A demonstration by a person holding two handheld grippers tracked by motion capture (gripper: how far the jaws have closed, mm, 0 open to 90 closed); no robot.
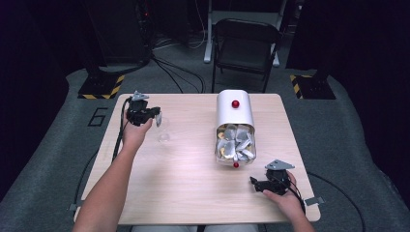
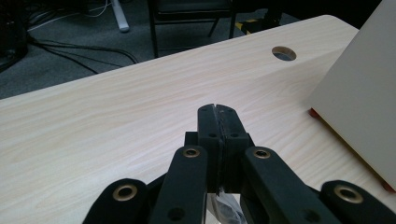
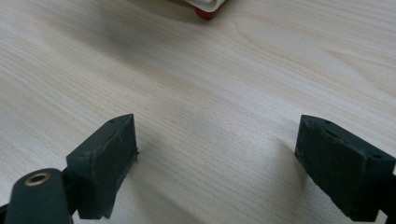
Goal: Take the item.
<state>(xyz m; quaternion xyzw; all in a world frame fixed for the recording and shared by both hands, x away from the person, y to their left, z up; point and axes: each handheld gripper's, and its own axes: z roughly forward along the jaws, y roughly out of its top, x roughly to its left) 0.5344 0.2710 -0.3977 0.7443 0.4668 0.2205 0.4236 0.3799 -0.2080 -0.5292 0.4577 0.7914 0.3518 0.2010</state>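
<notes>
L claw (image 2: pixel 218 122) closed on clear wrapper (image 1: pixel 158 119) | R claw (image 3: pixel 219 161) wide open, empty, over table (image 3: pixel 210 84)

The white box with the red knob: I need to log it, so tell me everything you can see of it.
The white box lies on its side on the wooden table, right of centre. Its smooth, rounded shell looks like plastic or enamelled metal, with a red knob on top and another at the near rim. Its open near end shows crumpled silvery wrapped pieces. Neither gripper touches it.

A dim recording lab: one table (image 1: pixel 183 164) on grey carpet, floor cables (image 1: pixel 179 72), hazard-taped stand bases (image 1: pixel 101 87).
</notes>
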